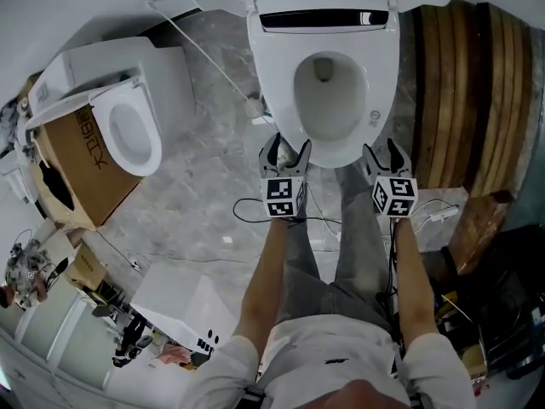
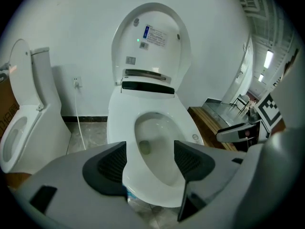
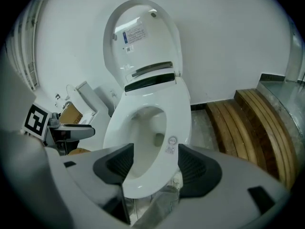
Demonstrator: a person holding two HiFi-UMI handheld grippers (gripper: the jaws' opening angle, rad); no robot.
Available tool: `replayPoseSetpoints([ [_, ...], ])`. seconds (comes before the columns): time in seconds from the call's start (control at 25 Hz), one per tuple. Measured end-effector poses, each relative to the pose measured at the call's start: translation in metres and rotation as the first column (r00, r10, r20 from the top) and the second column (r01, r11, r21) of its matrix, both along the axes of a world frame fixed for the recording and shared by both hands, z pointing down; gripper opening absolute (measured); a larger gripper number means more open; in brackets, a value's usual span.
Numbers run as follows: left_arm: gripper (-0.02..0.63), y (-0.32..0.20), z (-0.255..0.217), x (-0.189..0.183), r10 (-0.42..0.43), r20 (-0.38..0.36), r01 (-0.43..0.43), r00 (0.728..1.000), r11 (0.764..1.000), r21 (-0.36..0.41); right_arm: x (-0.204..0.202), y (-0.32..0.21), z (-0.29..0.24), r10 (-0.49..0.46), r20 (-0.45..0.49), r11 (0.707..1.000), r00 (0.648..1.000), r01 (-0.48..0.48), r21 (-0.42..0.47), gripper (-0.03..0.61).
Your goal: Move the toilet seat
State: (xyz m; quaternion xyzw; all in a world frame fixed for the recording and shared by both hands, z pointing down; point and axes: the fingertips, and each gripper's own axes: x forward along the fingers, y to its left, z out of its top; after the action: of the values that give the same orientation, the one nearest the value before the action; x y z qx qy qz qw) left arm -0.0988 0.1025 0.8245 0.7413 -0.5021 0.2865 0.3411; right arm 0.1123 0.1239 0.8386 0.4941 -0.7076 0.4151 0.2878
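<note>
Left tool (image 1: 285, 153) and right tool (image 1: 390, 156) hover half open, gripping nothing, just before the front rim of the white oval plastic toilet seat (image 1: 277, 92).

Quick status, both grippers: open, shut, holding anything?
Left gripper: open, holding nothing; front of the white oval plastic toilet seat lies ahead between its fingers, ungripped.
Right gripper: open, holding nothing; same seat front between its fingers, ungripped.

wall: plain white wall (image 2: 71, 42) | floor: grey marble floor (image 1: 204, 203) | right edge: curved wooden steps (image 1: 464, 100) | upper left: spare toilet (image 1: 128, 130) beside cardboard box (image 1: 72, 173) | light: ceiling strip light (image 2: 269, 58)
</note>
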Motion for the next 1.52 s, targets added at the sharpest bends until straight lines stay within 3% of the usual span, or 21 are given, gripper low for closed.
replayPoseSetpoints([
  [0.48, 0.326, 0.033, 0.07, -0.006, -0.071, -0.021, 0.067, 0.997, 0.987, -0.148, 0.003, 0.028, 0.057, 0.05, 0.009, 0.995, 0.999, -0.049, -0.09, 0.31],
  [1.0, 0.397, 0.054, 0.109, -0.004, -0.131, -0.057, 0.11, 0.99, 0.955, -0.276, -0.006, 0.051, 0.103, 0.186, 0.073, 0.965, 0.98, -0.168, -0.203, 0.368],
  [1.12, 0.402, 0.054, 0.116, -0.002, -0.149, -0.066, 0.124, 0.987, 0.951, -0.285, -0.01, 0.051, 0.11, 0.188, 0.089, 0.962, 0.978, -0.165, -0.218, 0.368],
  [1.36, 0.402, 0.063, 0.13, 0.013, -0.108, -0.07, 0.079, 0.992, 0.941, -0.329, -0.025, 0.052, 0.12, 0.157, 0.145, 0.959, 0.977, -0.116, -0.26, 0.367],
  [1.52, 0.4, 0.063, 0.13, 0.011, -0.114, -0.068, 0.085, 0.991, 0.941, -0.329, -0.029, 0.054, 0.12, 0.149, 0.125, 0.958, 0.981, -0.112, -0.263, 0.365],
])
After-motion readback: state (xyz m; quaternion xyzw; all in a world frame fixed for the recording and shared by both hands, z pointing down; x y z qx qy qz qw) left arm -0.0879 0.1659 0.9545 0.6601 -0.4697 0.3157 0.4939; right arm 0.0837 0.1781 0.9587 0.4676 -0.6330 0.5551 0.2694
